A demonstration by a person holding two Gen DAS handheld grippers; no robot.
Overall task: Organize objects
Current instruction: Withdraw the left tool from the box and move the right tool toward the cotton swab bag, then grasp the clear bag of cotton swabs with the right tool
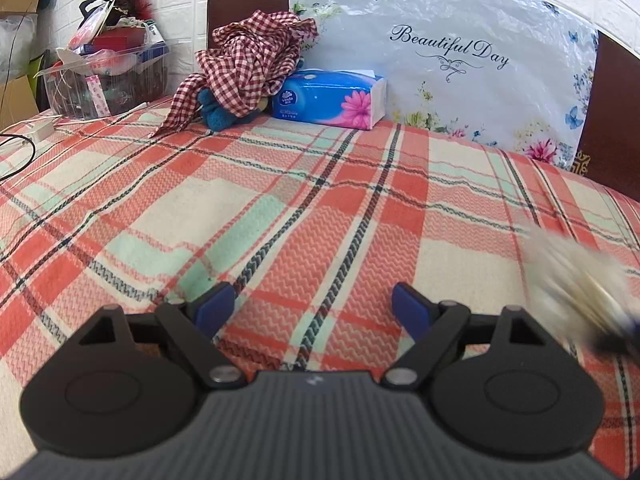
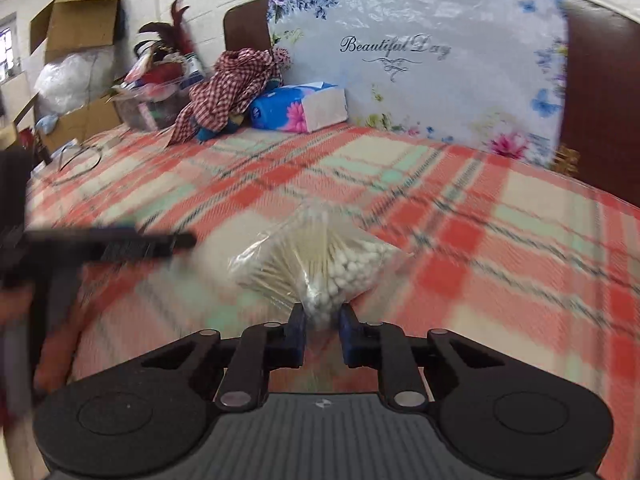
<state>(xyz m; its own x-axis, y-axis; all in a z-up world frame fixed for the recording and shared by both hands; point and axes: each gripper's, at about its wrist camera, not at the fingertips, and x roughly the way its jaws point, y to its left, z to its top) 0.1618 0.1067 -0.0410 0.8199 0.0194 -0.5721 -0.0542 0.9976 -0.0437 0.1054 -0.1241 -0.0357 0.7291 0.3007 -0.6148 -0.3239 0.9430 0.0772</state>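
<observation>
At frame edge, swab bag (image 1: 576, 280) blurred, cut off

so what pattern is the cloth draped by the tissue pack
Red-and-white gingham check on the cloth, clearest in the left wrist view, beside the tissue pack.

bag of cotton swabs (image 2: 316, 264) | clear plastic, wooden sticks, white tips | pinched at near end | body fanned toward 12 o'clock above plaid cloth (image 2: 460, 216)

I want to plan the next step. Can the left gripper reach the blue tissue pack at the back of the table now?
Probably yes. The left gripper is open and empty, and only bare plaid tablecloth lies between it and the tissue pack. The checked cloth touches the pack's left end.
</observation>
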